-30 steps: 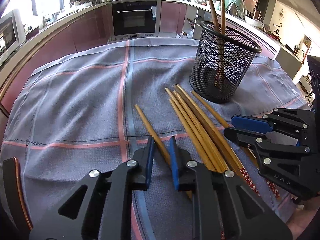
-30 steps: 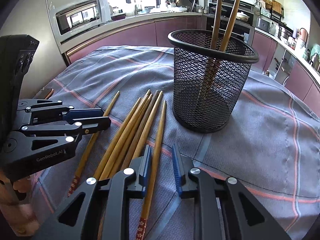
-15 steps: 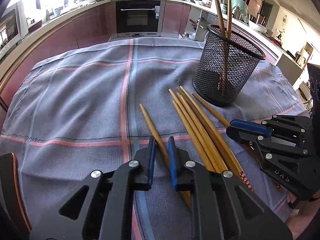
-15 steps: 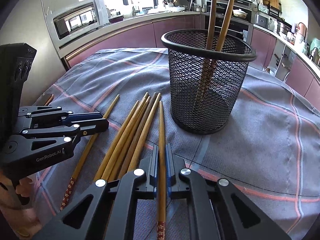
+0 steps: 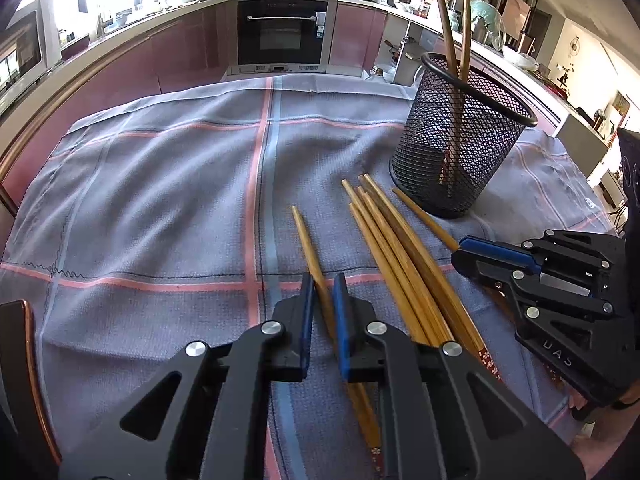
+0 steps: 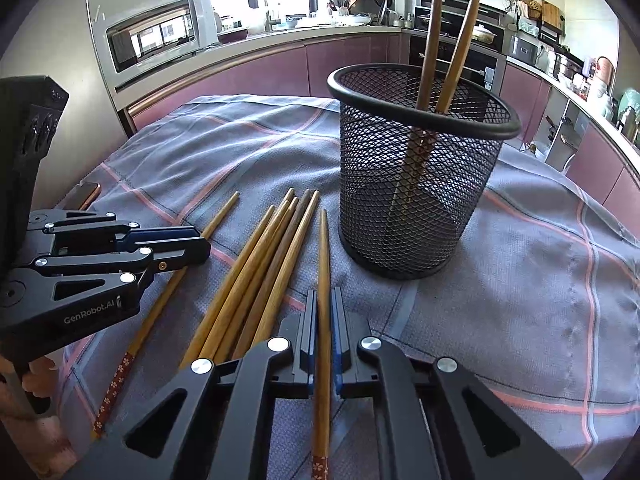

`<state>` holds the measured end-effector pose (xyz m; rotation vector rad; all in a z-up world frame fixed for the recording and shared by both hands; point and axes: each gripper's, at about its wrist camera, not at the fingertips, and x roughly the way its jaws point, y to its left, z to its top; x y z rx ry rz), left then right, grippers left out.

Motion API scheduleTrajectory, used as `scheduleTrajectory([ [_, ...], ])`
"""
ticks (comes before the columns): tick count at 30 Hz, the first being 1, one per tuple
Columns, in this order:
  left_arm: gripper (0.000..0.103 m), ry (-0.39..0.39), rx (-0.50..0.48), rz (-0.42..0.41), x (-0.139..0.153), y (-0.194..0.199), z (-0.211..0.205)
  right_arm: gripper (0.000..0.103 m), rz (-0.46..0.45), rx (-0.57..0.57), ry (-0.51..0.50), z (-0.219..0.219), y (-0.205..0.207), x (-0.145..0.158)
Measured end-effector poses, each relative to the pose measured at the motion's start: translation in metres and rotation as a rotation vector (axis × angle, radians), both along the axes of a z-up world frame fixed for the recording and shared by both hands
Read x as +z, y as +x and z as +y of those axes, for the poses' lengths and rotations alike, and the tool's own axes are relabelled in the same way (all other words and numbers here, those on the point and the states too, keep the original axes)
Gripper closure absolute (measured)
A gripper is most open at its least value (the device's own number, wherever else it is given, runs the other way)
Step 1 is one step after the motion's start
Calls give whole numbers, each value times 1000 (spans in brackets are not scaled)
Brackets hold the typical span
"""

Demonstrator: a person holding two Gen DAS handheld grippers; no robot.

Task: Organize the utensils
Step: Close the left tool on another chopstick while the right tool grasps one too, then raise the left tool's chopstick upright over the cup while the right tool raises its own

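Observation:
Several wooden chopsticks (image 5: 392, 248) (image 6: 256, 264) lie in a loose bundle on the cloth in front of a black mesh cup (image 5: 460, 148) (image 6: 420, 184). Two chopsticks stand upright in the cup. My left gripper (image 5: 322, 280) (image 6: 200, 244) is low over the cloth, its jaws closing onto a single chopstick (image 5: 306, 236) left of the bundle, the pads touching it. My right gripper (image 6: 324, 296) (image 5: 460, 248) is shut on another chopstick (image 6: 323, 248) right of the bundle, near the cup's base. Both held chopsticks still rest on the cloth.
A grey cloth with pink and blue stripes (image 5: 160, 200) covers the table. A flat, brown-edged object (image 6: 86, 194) lies at its left edge. Kitchen counters, an oven (image 5: 280, 36) and a microwave (image 6: 156, 36) surround the table. A hand shows under each gripper.
The right jaws closed on the chopstick, which now lies straight along them. The left jaws narrowed until they touch the single chopstick. Neither hand shifted noticeably.

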<state>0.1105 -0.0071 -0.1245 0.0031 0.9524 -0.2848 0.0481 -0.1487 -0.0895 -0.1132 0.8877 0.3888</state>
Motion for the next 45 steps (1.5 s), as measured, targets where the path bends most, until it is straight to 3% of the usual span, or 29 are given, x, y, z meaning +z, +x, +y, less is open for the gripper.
scheduleTrajectory([
  [16,96,-127,-35,-42,31,-17,16,98,-50,54,194,-26,-24,35],
  [34,96,-261,-96,-220,109,-50,35,98,-233,23,311,-54,-47,92],
  [45,96,-332,-101,-321,152,-49,43,98,-325,-6,337,-69,-41,122],
])
